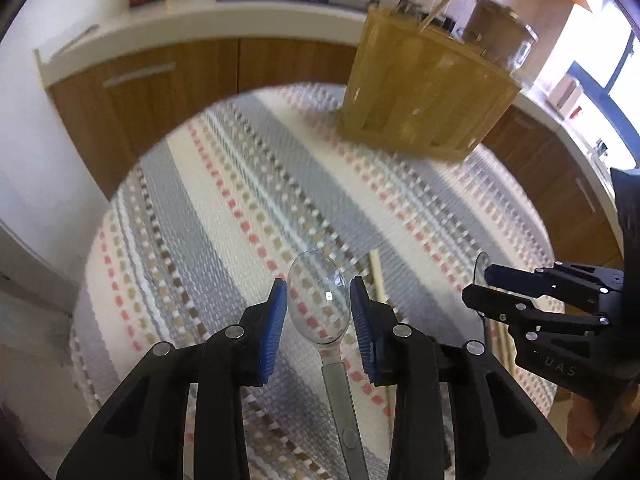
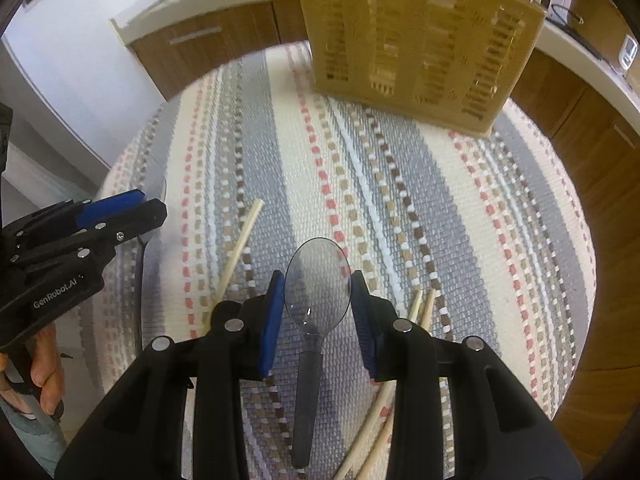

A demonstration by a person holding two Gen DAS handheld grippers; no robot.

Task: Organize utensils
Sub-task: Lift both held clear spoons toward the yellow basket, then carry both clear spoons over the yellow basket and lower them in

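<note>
My left tongs [image 1: 319,307] held a clear spoon [image 1: 316,300]; my right tongs [image 2: 318,307] held a smoky spoon [image 2: 316,280] (both near the wooden basket [image 2: 416,40]).

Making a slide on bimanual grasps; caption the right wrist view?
Right gripper fingers clamp a clear spoon above chopsticks on a striped mat, bamboo holder ahead.

Landmark: utensil basket [image 2: 420,40], standing at far edge of round table [image 2: 540,208], on woven mat [image 2: 400,200]. Nearer than basket, left: left gripper [image 1: 319,304], spoon [image 1: 320,308] bowl between its pads. Nearer than basket, right: right gripper [image 2: 318,304], second spoon [image 2: 316,292] between pads, chopsticks [image 2: 240,248] on mat beneath. Behind basket: counter [image 1: 200,20].
</note>
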